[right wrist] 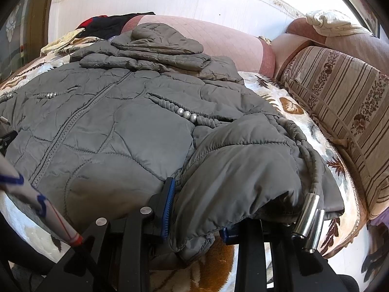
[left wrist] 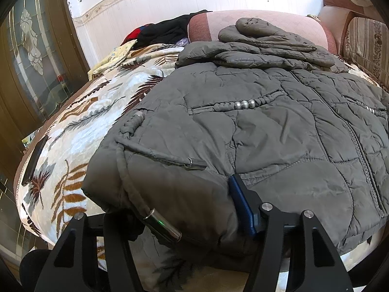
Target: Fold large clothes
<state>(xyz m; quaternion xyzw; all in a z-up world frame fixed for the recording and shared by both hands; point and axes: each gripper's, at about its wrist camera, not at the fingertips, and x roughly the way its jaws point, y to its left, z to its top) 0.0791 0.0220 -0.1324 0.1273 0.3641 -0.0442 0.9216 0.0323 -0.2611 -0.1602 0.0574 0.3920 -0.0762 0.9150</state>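
A large grey quilted jacket lies front-up on a leaf-patterned blanket, zipper closed, its hood and sleeves folded at the far end. My left gripper holds the near left hem corner. Its blue pad presses into the fabric and the other finger is hidden beneath it. That corner sits raised off the blanket. In the right wrist view the same jacket fills the middle. My right gripper is shut on the bunched near right hem corner, with fabric spilling over the pads.
Metal-tipped drawcords dangle at both hem corners. A pink bolster lies behind the jacket and a striped cushion lies to the right. Dark clothes are piled at the back left. A dark phone rests at the bed's left edge.
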